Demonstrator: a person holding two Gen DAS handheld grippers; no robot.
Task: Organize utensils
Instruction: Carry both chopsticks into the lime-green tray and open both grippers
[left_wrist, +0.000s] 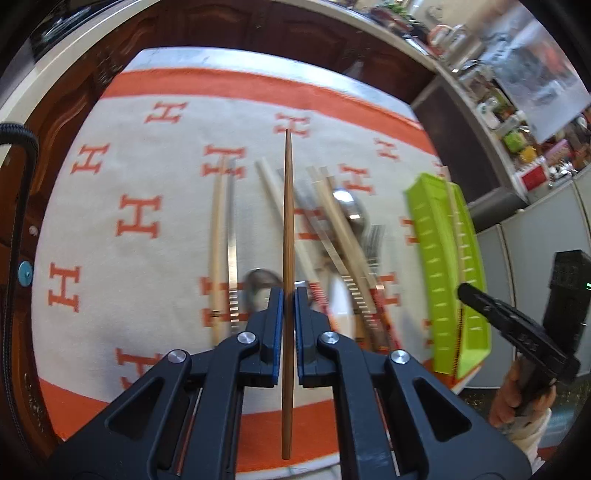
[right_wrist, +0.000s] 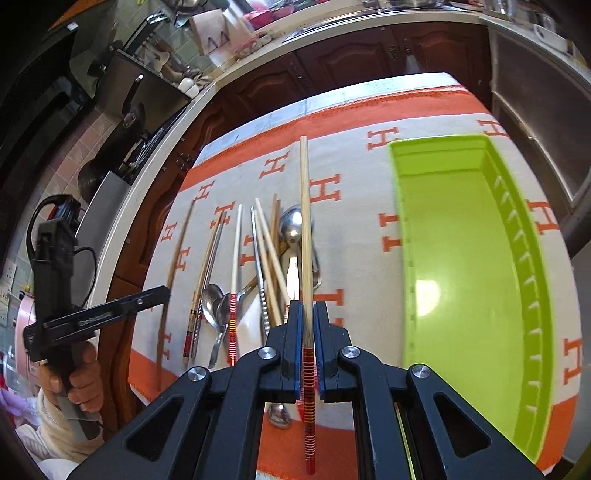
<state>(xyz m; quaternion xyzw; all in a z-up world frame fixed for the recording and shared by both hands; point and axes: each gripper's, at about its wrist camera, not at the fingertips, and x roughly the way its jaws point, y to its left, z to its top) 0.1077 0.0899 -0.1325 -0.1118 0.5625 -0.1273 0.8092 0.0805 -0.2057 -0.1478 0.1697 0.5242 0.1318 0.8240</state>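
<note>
My left gripper (left_wrist: 289, 295) is shut on a brown wooden chopstick (left_wrist: 287, 221) and holds it above the cloth, pointing away. My right gripper (right_wrist: 306, 308) is shut on a pale chopstick with a red striped end (right_wrist: 305, 229), held above the utensil pile just left of the green tray (right_wrist: 461, 258). The tray looks empty in the right wrist view; it also shows in the left wrist view (left_wrist: 436, 266). Loose chopsticks (right_wrist: 266, 258), spoons (right_wrist: 293, 225) and a fork (left_wrist: 373, 243) lie in a pile on the cloth.
The white and orange H-patterned cloth (left_wrist: 129, 206) covers the table. Dark wood cabinets (right_wrist: 332, 62) and a cluttered counter (left_wrist: 517, 122) stand behind it. The other hand-held gripper shows at each view's edge (left_wrist: 517, 325) (right_wrist: 74, 317).
</note>
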